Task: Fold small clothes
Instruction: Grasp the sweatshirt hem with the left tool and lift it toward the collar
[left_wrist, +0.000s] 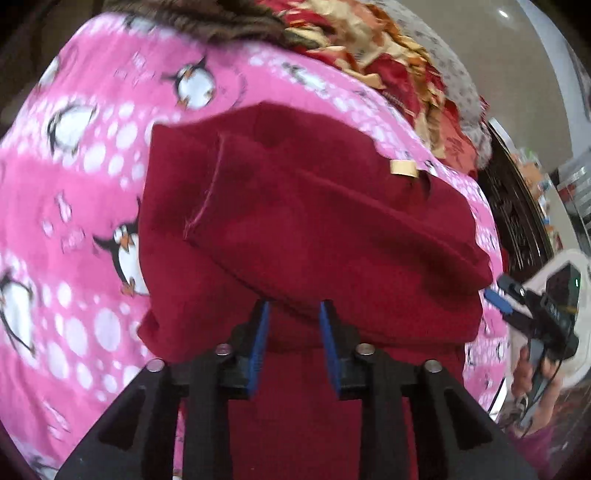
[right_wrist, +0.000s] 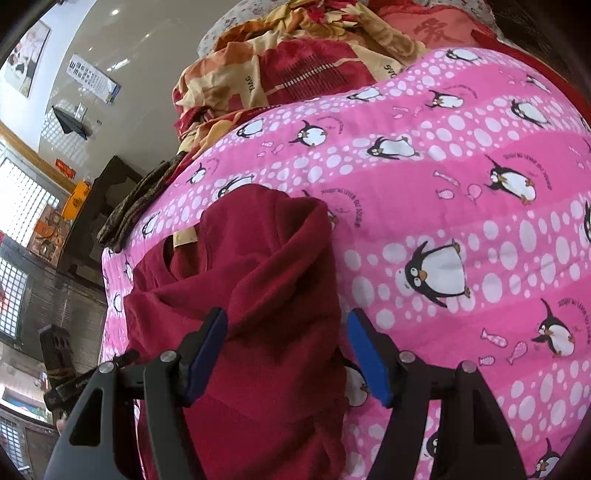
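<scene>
Pink penguin bedspread (right_wrist: 461, 206); folded red garment (left_wrist: 314, 229) on it.

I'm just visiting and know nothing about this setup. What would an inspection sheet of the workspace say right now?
Surface: pink penguin quilt.
Job's things: dark red garment, partly folded, beige tag showing.
Clutter: floral bedding heaped beyond; dark patterned cloth at the quilt's edge.
Tools: left tool narrowly open at the garment's fold; right tool wide open, astride the garment.
Cables: thin dark cable by the hand holding the right tool.
Surroundings: wall calendar, barred window.
</scene>
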